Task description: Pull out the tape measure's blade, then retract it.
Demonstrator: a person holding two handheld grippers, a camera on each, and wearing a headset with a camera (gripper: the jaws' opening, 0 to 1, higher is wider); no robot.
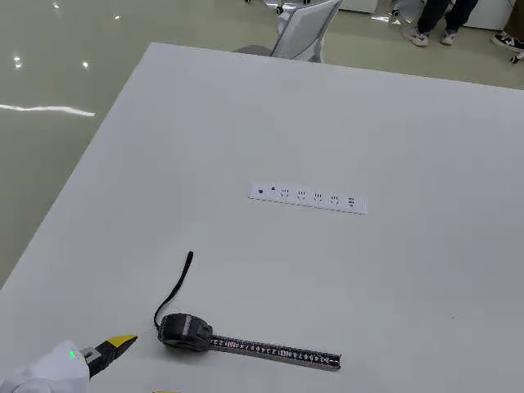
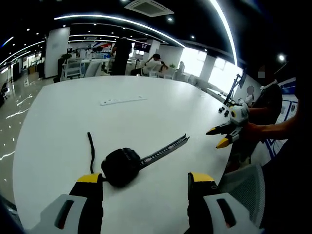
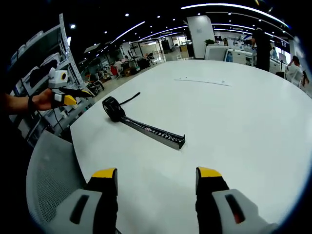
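A black tape measure (image 1: 184,330) lies on the white table (image 1: 327,123) near its front edge. Its blade (image 1: 278,353) is drawn out flat to the right, and a black wrist strap (image 1: 176,286) trails away from the case. My left gripper (image 2: 146,181) is open just short of the case (image 2: 121,165), touching nothing; one yellow fingertip (image 1: 123,341) shows at the bottom left of the head view. My right gripper (image 3: 156,176) is open and empty, off the table edge, facing the blade's end (image 3: 178,141). Each gripper view catches the other gripper, right gripper (image 2: 222,136) and left gripper (image 3: 68,97).
A white power strip (image 1: 307,197) is set flat into the middle of the table. A grey office chair (image 1: 303,33) stands at the far edge, with people's legs (image 1: 434,20) beyond. Mesh chair backs sit close behind both grippers.
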